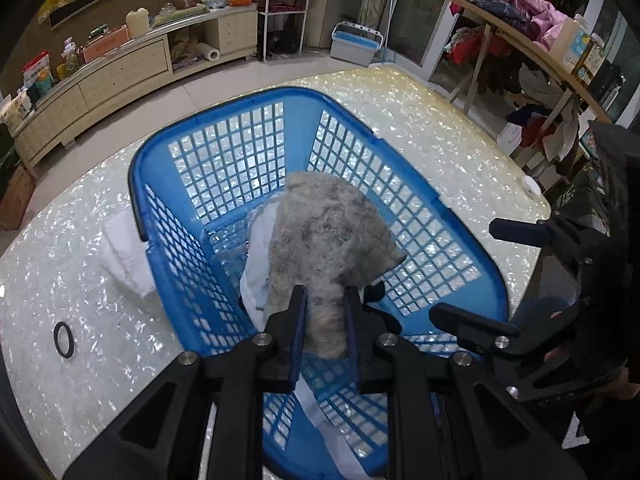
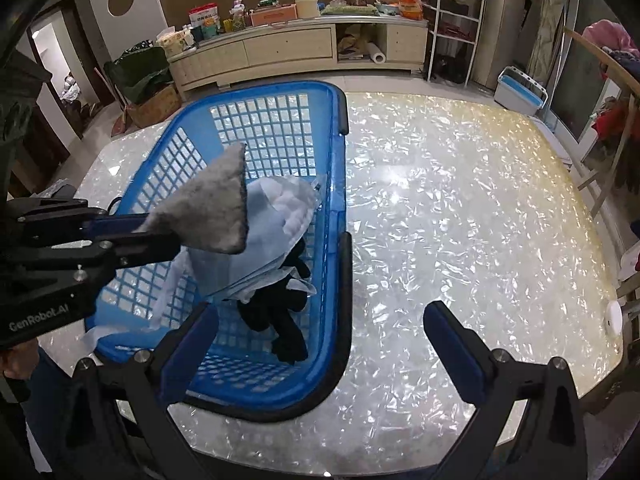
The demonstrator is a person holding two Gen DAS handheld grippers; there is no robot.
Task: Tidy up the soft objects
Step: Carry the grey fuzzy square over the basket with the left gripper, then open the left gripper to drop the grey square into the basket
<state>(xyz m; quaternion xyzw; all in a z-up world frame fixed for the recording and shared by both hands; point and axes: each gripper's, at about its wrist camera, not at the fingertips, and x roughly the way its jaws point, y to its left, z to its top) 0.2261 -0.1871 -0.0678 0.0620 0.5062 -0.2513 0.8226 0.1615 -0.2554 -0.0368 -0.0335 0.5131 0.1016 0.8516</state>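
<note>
My left gripper (image 1: 323, 320) is shut on a grey fuzzy cloth (image 1: 328, 236) and holds it over the blue plastic basket (image 1: 160, 152). In the right wrist view the same grey cloth (image 2: 216, 204) hangs from the left gripper (image 2: 160, 232) above the basket (image 2: 336, 184). A pale blue-white cloth (image 2: 272, 240) and a black garment (image 2: 280, 312) lie inside the basket. My right gripper (image 2: 320, 340) is open and empty, low over the basket's near right rim; it shows at the right of the left wrist view (image 1: 492, 280).
A folded white towel (image 1: 124, 256) lies on the shiny table (image 1: 60, 300) left of the basket. A black ring (image 1: 64, 340) lies further left. A small white disc (image 2: 614, 316) sits at the table's right edge. Cabinets and clothes racks stand beyond.
</note>
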